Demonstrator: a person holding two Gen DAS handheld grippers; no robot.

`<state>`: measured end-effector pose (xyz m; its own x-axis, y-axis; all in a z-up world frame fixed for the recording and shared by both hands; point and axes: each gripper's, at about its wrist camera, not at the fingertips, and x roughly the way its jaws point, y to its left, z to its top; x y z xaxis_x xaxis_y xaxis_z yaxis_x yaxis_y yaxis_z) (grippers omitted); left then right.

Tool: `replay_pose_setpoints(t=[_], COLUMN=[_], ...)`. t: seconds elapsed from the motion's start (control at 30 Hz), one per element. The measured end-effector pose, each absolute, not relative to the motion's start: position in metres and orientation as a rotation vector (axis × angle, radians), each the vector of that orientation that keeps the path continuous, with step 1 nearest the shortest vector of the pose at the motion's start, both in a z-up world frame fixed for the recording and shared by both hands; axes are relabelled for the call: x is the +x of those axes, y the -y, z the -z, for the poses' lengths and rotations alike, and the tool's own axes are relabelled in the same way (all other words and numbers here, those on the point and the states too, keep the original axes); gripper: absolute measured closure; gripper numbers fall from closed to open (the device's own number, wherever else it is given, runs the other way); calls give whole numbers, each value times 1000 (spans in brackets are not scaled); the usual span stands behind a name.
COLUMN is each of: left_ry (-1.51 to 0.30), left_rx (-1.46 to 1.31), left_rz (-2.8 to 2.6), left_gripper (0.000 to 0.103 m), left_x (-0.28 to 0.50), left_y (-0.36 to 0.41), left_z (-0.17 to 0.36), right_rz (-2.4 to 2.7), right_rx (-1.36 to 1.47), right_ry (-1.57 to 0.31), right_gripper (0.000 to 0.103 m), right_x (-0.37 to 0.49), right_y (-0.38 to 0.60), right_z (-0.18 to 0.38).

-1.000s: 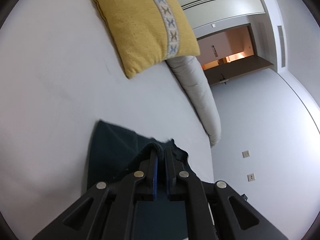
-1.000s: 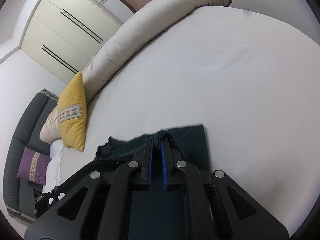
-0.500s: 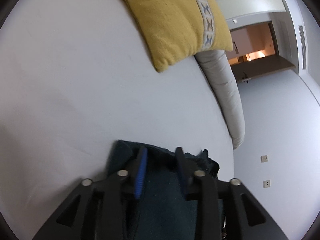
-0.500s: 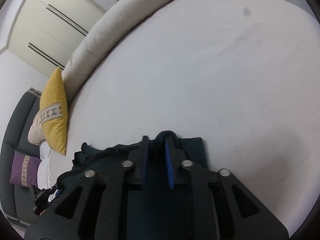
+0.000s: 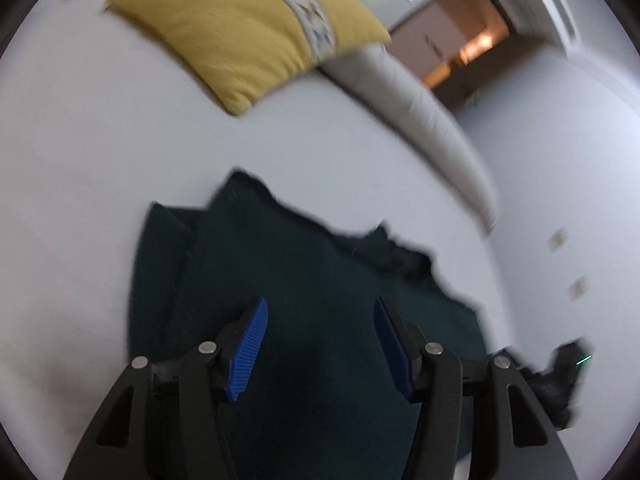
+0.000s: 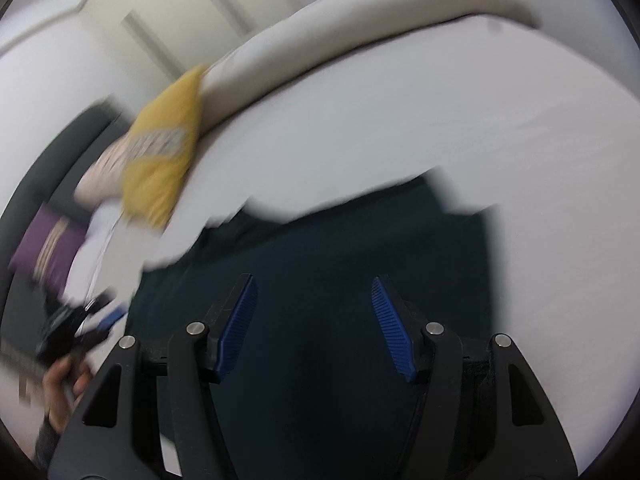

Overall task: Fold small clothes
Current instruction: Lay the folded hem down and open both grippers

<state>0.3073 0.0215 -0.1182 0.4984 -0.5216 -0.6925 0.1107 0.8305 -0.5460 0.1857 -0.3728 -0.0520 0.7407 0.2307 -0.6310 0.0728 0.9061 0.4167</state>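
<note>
Under both sets of tongs, the dark garment point(image 5: 304, 280) lies flat on the white bed point(image 5: 80, 160). Left tongs point(image 5: 320, 344) and right tongs point(image 6: 312, 324) gape apart, empty. Motion blur smears the garment's edges; its near end is cut off.

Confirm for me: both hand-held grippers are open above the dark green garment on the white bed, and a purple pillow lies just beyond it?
Not quite. The left wrist view shows the pillow just beyond the dark green garment is yellow, not purple. Everything else stands.
</note>
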Motion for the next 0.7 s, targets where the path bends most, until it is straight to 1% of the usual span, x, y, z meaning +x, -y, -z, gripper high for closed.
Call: replay_pose_setpoints(t=[0.03,0.07,0.1,0.13,0.17,0.2,0.23,0.3,0.33,0.37,0.47,0.5,0.53,0.63,0.7], left_ry=[-988,-1000,-998,-990,-987,-985,-984,-976,-972,-966,-943,-941,-939,-940,-938], left_rx=[-423,-387,-366,-348,-333,-325,-321,-306,-296,-283,-226,-205,-189,-129,-92], left_rz=[382,363,353,345,336,335,337,343,345,344,328,318,307,270,259], left_gripper=[45,49,56,60,67,69,69,74,74,74,74,74,74,72,66], left_x=[306,304,301,298,298,297,297,295,292,289,278,274,271,262,255], left_y=[-17,-14,-14,-15,-17,-20,-22,-26,-27,-28,-29,-30,-28,-19,-10], left_z=[122,129,133,134,135,135,135,137,138,138,135,135,134,131,132], right_rz=[-107,-120,-117,-102,-92,-107,-109,-92,-79,-68,27,45,65,47,-83], right_rx=[427,420,423,434,456,520,568,647,685,715,761,804,825,842,845], right_ry=[-750,-776,-800,-812,-808,-774,-752,-712,-688,-664,-613,-593,-583,-564,-594], right_gripper=[44,44,44,48,50,56,63,74,77,78,78,77,72,72,72], right_x=[187,191,195,197,196,193,190,184,181,177,154,146,139,125,132], right_y=[363,354,350,352,357,369,380,402,413,423,454,465,469,456,420], right_z=[57,65,73,80,86,91,93,99,102,104,106,107,105,95,91])
